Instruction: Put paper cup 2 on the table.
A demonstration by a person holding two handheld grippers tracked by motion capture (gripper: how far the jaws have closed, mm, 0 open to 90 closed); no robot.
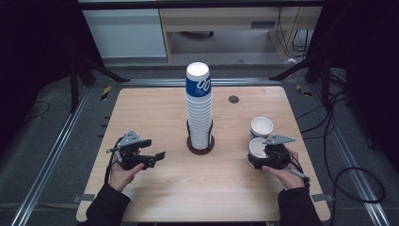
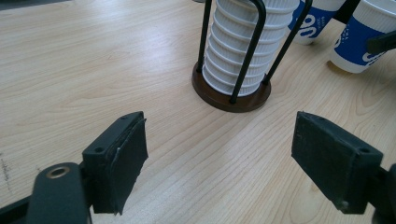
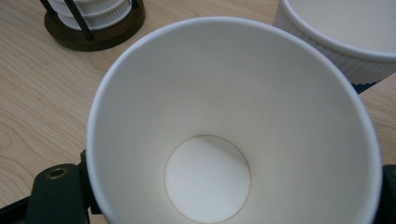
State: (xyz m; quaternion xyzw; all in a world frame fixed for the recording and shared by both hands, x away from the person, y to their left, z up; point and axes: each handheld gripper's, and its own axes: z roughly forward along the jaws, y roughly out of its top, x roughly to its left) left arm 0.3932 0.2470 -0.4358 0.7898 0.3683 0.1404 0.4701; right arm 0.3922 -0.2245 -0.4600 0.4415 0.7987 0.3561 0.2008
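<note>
Cup stack point(image 1: 199, 110) in rack at counter point(image 1: 155, 188) ctr; 2 cups out at 3 o'clock, far cup point(image 1: 261, 126) standing free, near cup point(image 1: 258, 148) pinched upright in right tool point(image 1: 263, 157); left tool point(image 1: 149, 151) at 9 o'clock, spread, empty; prob. many cups left to unstack.

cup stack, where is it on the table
The cup stack stands in its holder at the table's centre in the high view, between the two hand-held grippers.
</note>
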